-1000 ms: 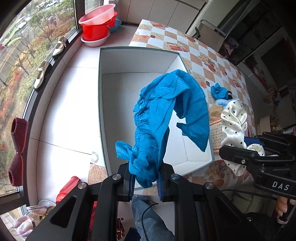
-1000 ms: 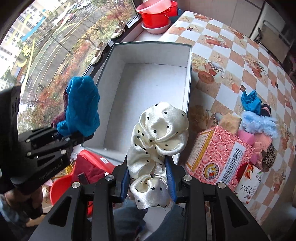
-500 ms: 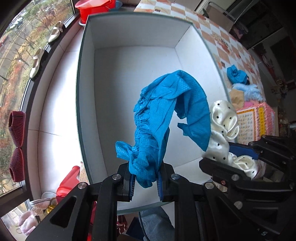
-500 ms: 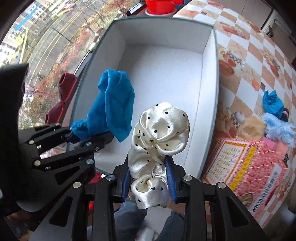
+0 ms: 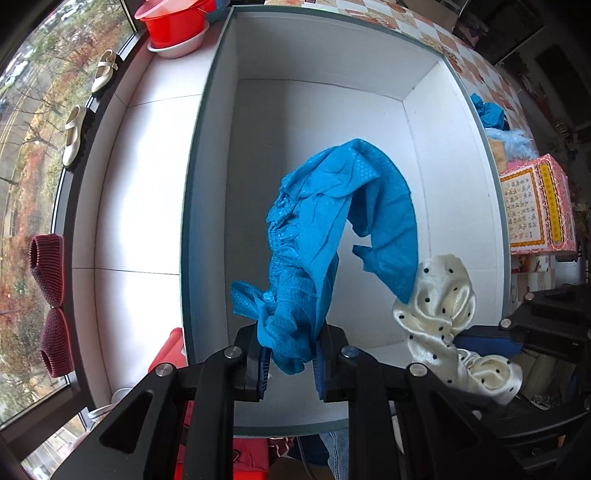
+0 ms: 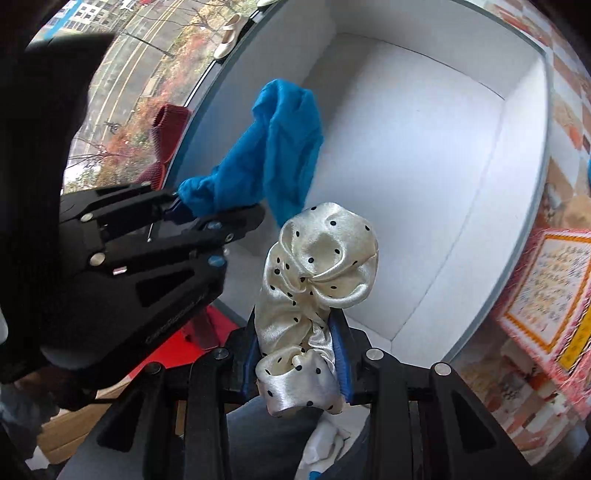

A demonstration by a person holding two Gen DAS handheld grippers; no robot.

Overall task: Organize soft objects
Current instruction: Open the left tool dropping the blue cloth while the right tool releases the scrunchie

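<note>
The left gripper (image 5: pixel 290 363) is clamped on a bunched blue scrunchie (image 5: pixel 332 236), pinched between its blue pads; the free loop of fabric arches over the interior of an open white box (image 5: pixel 332 103). The right gripper (image 6: pixel 297 356) is likewise clenched, grasping a cream satin scrunchie with black dots (image 6: pixel 317 273), whose upper folds bulge above the fingertips. Both scrunchies hang over the near end of the box, close to each other; whether either touches the box floor cannot be told. In the right wrist view the left gripper enters from the left, the blue scrunchie just beside the cream one. The box has pale inner walls and a grey-green rim, and nothing lies on its visible floor. Right of the box stands a pink patterned carton (image 5: pixel 535 206), and beyond it lie a pale blue fluffy item (image 5: pixel 513 142) and another blue scrunchie (image 5: pixel 487 112) on a checked tablecloth (image 5: pixel 417 26). Left of the box, on the white window sill (image 5: pixel 136 192), sit dark red slippers (image 5: pixel 48 295), cream shoes (image 5: pixel 74 134) and, farthest, stacked red basins (image 5: pixel 173 26).
</note>
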